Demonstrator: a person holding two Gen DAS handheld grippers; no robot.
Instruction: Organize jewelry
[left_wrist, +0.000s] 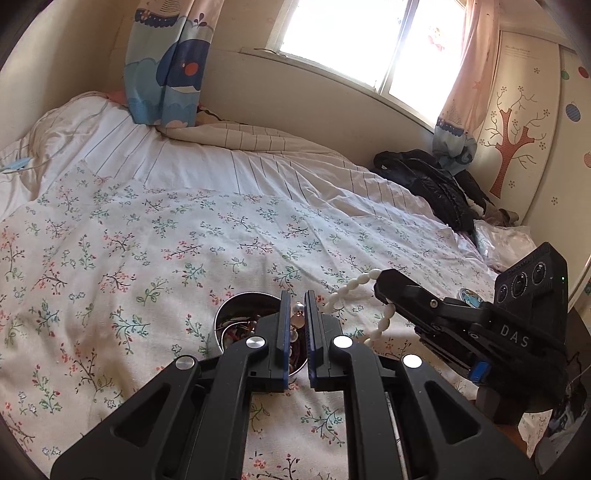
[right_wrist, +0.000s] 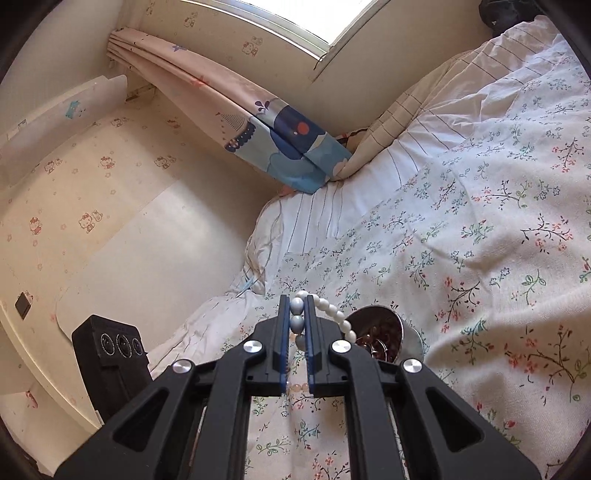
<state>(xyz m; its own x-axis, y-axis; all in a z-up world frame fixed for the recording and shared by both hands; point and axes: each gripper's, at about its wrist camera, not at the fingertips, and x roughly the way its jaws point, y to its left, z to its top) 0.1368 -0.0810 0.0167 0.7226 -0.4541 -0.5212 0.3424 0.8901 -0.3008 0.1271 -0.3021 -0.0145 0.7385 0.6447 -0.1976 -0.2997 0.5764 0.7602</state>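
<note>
The left gripper (left_wrist: 294, 306) is closed on a strand of small pearl and pink beads (left_wrist: 297, 320), pinched between its two blue-edged fingers directly above a round metal tin (left_wrist: 236, 301). The tin sits on the floral bedspread (left_wrist: 129, 251) and contains a tangle of jewelry (individual pieces cannot be told apart).

The right gripper (right_wrist: 296, 317) is closed on a white bead bracelet (right_wrist: 332, 308). Two beads sit clamped between its fingers; the remaining beads curve out to the right, toward the tin (right_wrist: 384, 332). In the left wrist view, the bracelet (left_wrist: 354, 286) loops free on either side of the right gripper's tip (left_wrist: 382, 282), above the bedspread and just beside the tin. Both grippers are close together over the bed.
</note>
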